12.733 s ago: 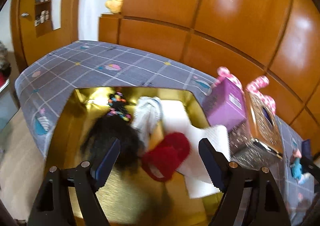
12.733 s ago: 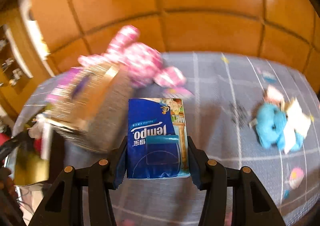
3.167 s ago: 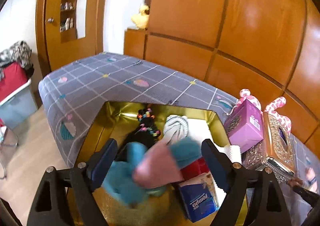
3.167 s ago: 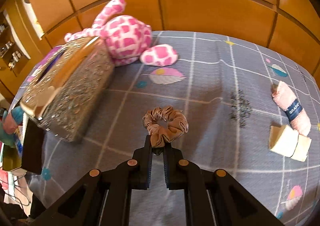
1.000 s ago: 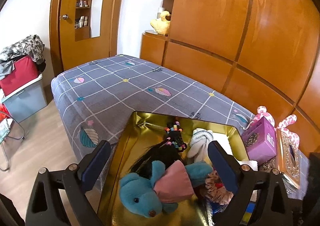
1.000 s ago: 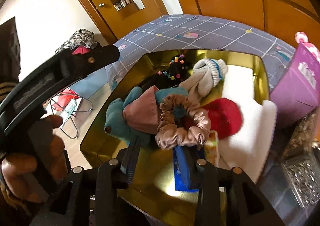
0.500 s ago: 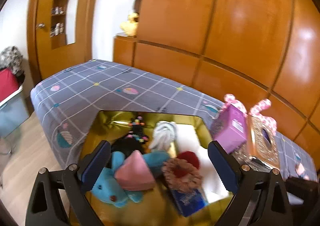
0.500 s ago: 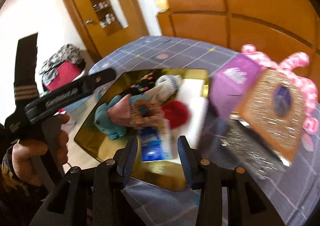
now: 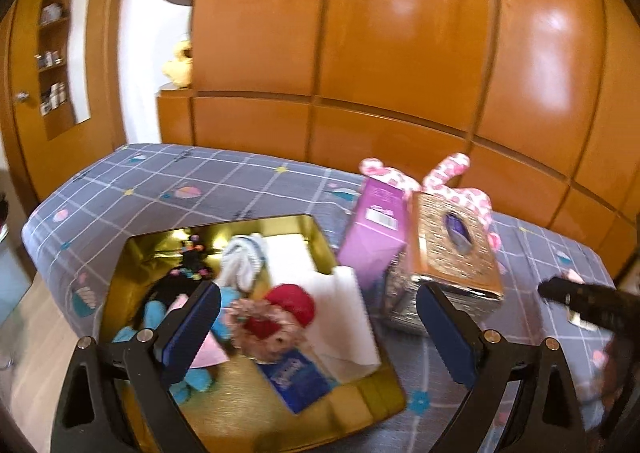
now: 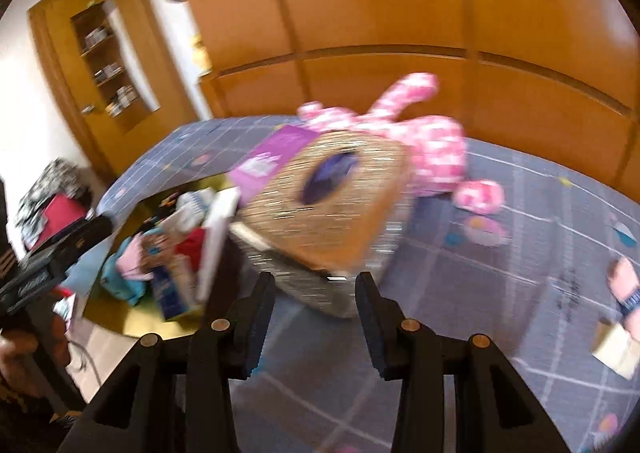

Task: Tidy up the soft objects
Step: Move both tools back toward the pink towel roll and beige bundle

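Most of the sorting looked done. The gold tray (image 9: 372,385) on the grey checked bedspread (image 9: 224,181) already held a blue plush toy (image 9: 154,313), a red plush piece (image 9: 292,303), a brownish scrunchie (image 9: 260,327), a blue tissue pack (image 9: 296,373), a white folded cloth (image 9: 340,317) and a striped knit item (image 9: 244,257).

Left outside it were the pink spotted plush rabbit (image 10: 424,141) behind the glittery tissue box (image 10: 332,205), and, near the right edge of the blurred right wrist view, what may have been a pink rolled towel (image 10: 624,281) and a small tan block (image 10: 616,345).

The left gripper (image 9: 320,329) hung spread wide over the tray, holding nothing. The right gripper (image 10: 316,305) stood partly parted and empty, aimed at the bedspread near the tissue box.
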`<state>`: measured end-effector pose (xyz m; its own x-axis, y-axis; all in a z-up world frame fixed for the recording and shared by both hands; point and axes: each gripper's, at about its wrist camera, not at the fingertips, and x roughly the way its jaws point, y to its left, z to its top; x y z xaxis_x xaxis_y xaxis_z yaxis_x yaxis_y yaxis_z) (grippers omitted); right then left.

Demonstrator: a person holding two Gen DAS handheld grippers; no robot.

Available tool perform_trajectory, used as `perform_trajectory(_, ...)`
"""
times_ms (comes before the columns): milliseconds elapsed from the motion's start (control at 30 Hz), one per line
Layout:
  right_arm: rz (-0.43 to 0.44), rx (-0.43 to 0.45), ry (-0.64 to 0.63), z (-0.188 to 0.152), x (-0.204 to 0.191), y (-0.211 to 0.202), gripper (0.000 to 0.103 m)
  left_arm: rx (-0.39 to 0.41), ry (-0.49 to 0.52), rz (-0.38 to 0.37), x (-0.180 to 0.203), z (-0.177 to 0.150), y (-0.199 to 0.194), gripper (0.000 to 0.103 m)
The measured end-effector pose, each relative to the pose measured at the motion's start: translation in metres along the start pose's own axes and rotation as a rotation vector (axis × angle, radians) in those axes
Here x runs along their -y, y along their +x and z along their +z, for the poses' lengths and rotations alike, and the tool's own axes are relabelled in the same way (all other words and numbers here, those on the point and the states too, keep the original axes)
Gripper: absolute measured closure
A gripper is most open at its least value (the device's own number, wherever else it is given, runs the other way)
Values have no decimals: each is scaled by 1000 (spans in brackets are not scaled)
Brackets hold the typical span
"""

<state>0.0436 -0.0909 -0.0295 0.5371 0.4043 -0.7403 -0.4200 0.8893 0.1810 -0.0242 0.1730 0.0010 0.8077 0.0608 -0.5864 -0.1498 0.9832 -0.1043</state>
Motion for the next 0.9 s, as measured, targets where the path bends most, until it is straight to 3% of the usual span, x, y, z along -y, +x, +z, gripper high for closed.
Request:
perform_trajectory(233, -197, 60, 127, 1, 77, -29, 62, -19, 103, -86, 41, -2, 1, 4)
perform_trajectory(567, -604, 180, 399, -31, 214, -68, 61, -35, 273, -202, 111, -4, 5, 4)
perform_trajectory(667, -585, 216, 644, -48, 255, -86, 61, -48, 312, -224, 133, -6, 14, 4)
perform_trajectory(800, -568, 248, 758, -58, 273, -99, 61, -71, 356, -250, 159, -10, 25, 4)
perform_trajectory(900, -563, 250, 775, -60, 273, -103, 61, -94, 391, -266, 179, -15, 34, 4)
